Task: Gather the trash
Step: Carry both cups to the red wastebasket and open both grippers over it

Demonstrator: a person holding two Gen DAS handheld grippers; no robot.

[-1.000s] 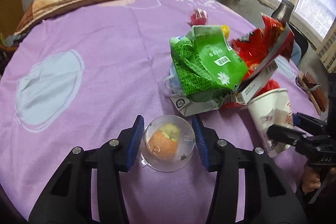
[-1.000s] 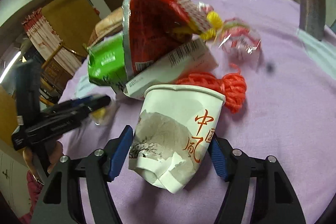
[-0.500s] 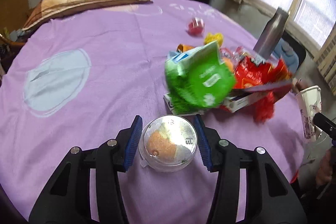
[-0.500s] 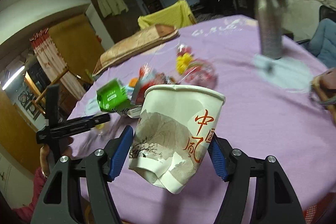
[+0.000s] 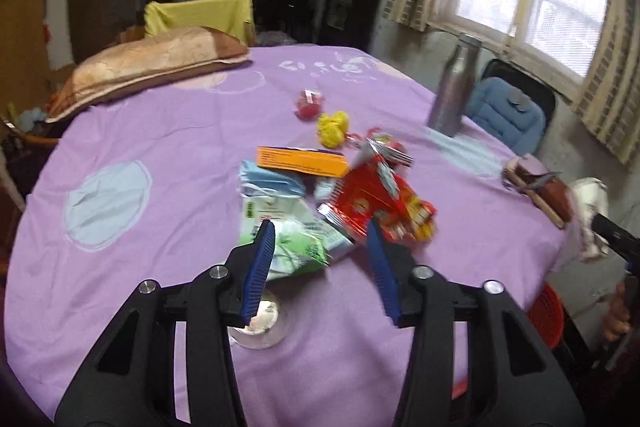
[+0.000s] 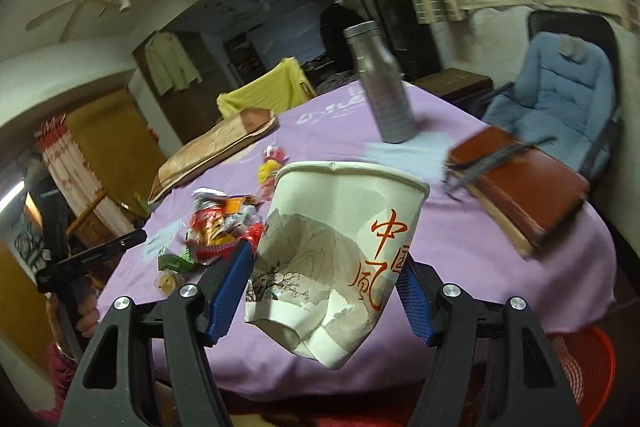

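Only partway through, by the look of it. The right gripper (image 6: 326, 301) has its blue pads pressed on a crumpled paper cup (image 6: 340, 259) and holds it out past the edge of the round table (image 6: 500, 247), with the red basket (image 6: 576, 371) showing below at about four o'clock of the cup; that basket seems the likely bin, though nothing shows the cup has gone in yet. The left gripper (image 5: 320, 267) is empty, its jaws opening with nothing between them; the clear plastic cup (image 5: 260, 323) with something orange inside sits on the cloth just under its left finger, not gripped. Still to collect — the heap at twelve o'clock of that gripper: a green packet (image 5: 296, 247), a red snack wrapper (image 5: 376, 203), an orange box (image 5: 300, 159), a blue crumpled piece (image 5: 268, 183), and farther off a yellow ball of netting (image 5: 334, 127) and a small red item (image 5: 308, 103). The metal bottle (image 5: 456, 87) and the brown book (image 6: 524, 179) look like keepers, not trash. As for writing, the paper cup carries red Chinese characters, 中国风 as best I can read them, over an ink landscape; print on the packets is too blurred to read.
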